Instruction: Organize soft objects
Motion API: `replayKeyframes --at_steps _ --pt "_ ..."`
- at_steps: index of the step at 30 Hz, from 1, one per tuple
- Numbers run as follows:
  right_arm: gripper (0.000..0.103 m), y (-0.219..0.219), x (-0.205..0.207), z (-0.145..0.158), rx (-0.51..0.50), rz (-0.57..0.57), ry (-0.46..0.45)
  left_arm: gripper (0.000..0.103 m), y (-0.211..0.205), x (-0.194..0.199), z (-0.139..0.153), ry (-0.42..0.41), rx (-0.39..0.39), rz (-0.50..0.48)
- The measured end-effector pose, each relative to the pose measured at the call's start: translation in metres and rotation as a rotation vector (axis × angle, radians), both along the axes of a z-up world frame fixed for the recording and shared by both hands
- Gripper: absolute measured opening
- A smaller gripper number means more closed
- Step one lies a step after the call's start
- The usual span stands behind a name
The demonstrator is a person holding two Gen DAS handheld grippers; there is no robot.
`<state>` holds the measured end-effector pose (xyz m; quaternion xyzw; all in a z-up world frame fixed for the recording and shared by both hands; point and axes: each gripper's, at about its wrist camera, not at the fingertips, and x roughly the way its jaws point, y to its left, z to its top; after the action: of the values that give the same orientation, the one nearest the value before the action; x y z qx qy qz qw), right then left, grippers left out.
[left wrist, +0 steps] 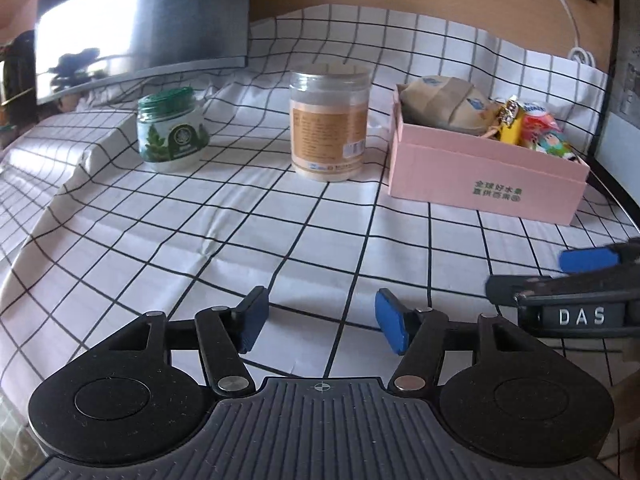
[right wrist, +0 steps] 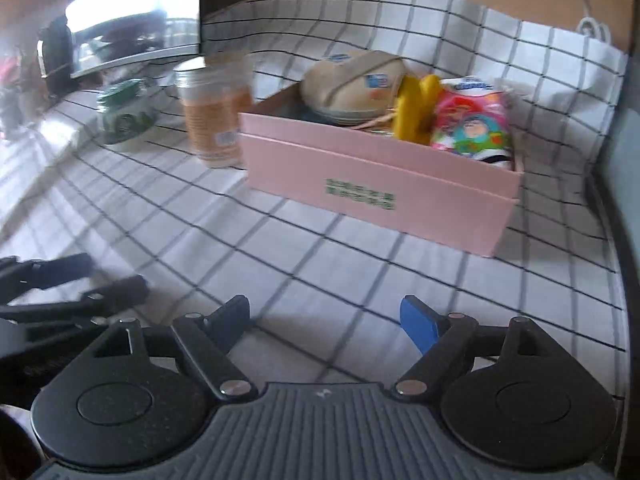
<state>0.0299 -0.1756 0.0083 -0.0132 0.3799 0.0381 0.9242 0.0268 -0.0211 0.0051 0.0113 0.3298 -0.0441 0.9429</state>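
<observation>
A white cloth with a black grid (left wrist: 208,216) covers the table and runs up the back wall, with a broad bare stretch in front of both grippers. A dark monitor (left wrist: 140,24) stands at the far left edge. The pink box (left wrist: 480,172) sits to the right, green Chinese characters printed on its front, too small to read. It holds the soft things: a tan packet (left wrist: 440,100) with blue labels, a yellow piece (right wrist: 412,108), and a bright cartoon-printed pouch (right wrist: 472,124). Left of the box stand a clear jar with an orange label (left wrist: 330,128) and a green-lidded jar (left wrist: 172,132). The left gripper (left wrist: 318,320) has its jaws spread, nothing between. The right gripper (right wrist: 326,326), marked "DAS", is likewise spread and empty.
</observation>
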Motion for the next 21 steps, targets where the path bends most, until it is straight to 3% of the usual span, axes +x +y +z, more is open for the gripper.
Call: replayKeyframes --at_steps 4,16,21 --pt "0.103 -0.007 -0.002 -0.006 -0.002 -0.061 -0.01 0.064 -0.003 -0.002 -0.002 -0.011 0.0 0.028" --pt "0.103 -0.006 -0.012 -0.011 -0.01 -0.07 -0.068 0.064 -0.004 -0.011 -0.004 -0.047 0.004 0.029" --pt "0.103 0.004 -0.017 -0.011 -0.064 -0.079 -0.102 0.064 -0.003 -0.01 -0.004 -0.045 0.001 0.029"
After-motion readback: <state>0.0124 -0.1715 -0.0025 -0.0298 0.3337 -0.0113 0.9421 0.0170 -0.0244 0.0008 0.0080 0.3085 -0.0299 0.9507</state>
